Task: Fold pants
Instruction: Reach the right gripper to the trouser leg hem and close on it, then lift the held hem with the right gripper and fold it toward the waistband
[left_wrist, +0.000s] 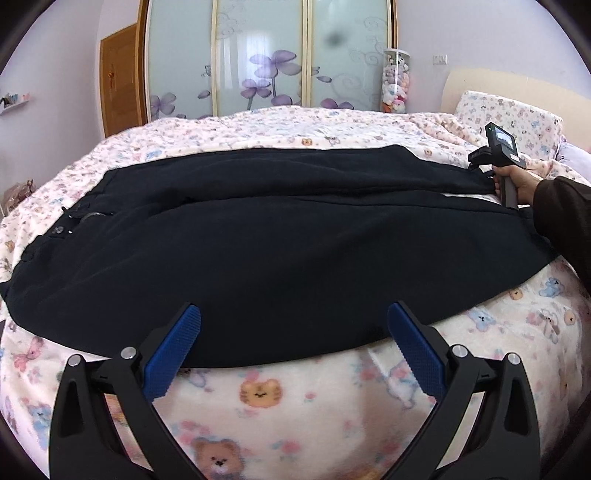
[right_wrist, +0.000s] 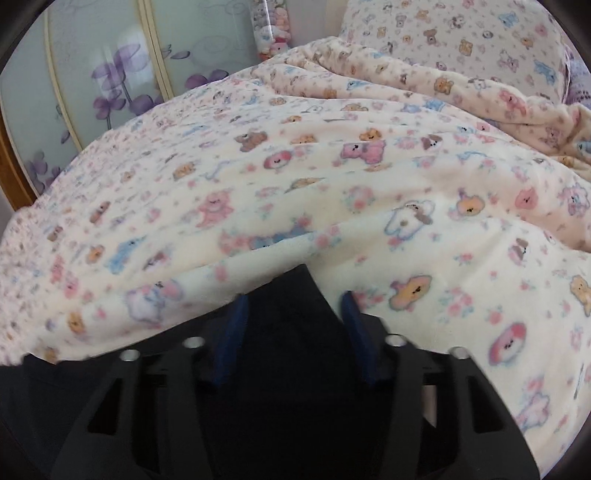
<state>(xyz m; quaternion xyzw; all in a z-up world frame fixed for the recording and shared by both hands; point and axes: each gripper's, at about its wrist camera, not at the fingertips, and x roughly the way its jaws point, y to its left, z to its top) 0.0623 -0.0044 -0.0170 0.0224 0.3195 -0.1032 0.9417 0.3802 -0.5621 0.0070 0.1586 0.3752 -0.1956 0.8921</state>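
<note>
Black pants lie flat across the bed, waistband with buttons at the left, leg ends at the right. My left gripper stands open over the near edge of the pants, blue pads wide apart and nothing pinched. In the left wrist view my right gripper sits at the far right leg end, held by a hand. In the right wrist view the right gripper points down at the bed. A bunched peak of the black pants fills the gap between its pads.
A fleece blanket with bear prints covers the bed. A matching pillow lies at the head, right. Behind stand frosted wardrobe doors, a clear tube of plush toys and a wooden door. A dark sleeve enters from the right.
</note>
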